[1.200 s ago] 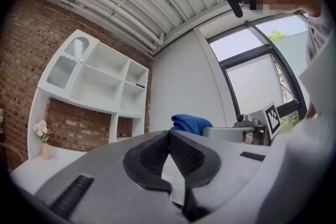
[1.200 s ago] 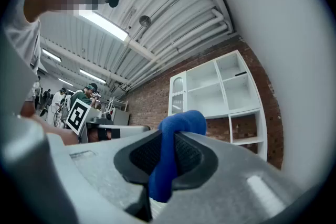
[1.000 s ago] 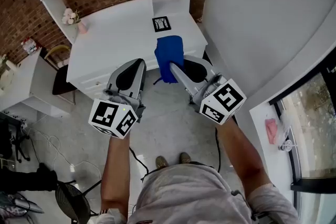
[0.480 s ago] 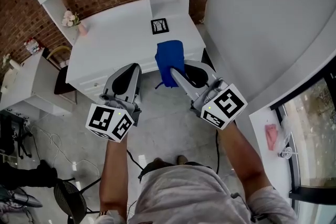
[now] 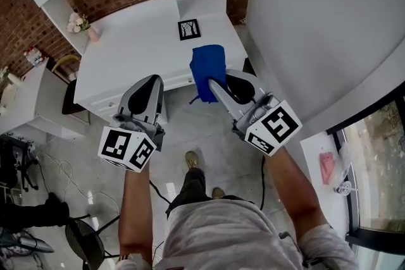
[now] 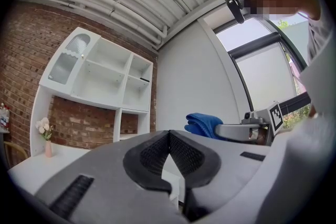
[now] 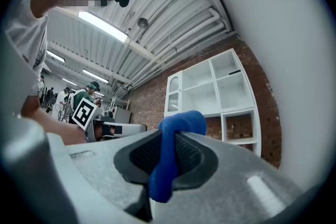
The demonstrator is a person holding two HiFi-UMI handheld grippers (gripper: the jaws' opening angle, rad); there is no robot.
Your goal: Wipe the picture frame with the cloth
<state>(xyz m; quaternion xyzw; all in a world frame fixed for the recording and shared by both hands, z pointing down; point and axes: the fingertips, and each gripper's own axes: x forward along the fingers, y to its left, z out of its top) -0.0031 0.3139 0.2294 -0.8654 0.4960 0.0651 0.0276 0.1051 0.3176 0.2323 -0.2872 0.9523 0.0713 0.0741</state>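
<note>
The right gripper (image 5: 212,83) clamps the soft, limp blue cloth (image 5: 207,65) by a fold, while the left gripper (image 5: 150,79), clenched empty, could steady the light picture frame (image 5: 188,29) by its edge.

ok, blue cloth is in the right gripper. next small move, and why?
Probably carry the right gripper forward over the white desk toward the small black-edged picture frame. Its jaws are shut on the folded blue cloth, which hangs short of the frame, near the desk's front edge. The left gripper is shut and empty.
</note>
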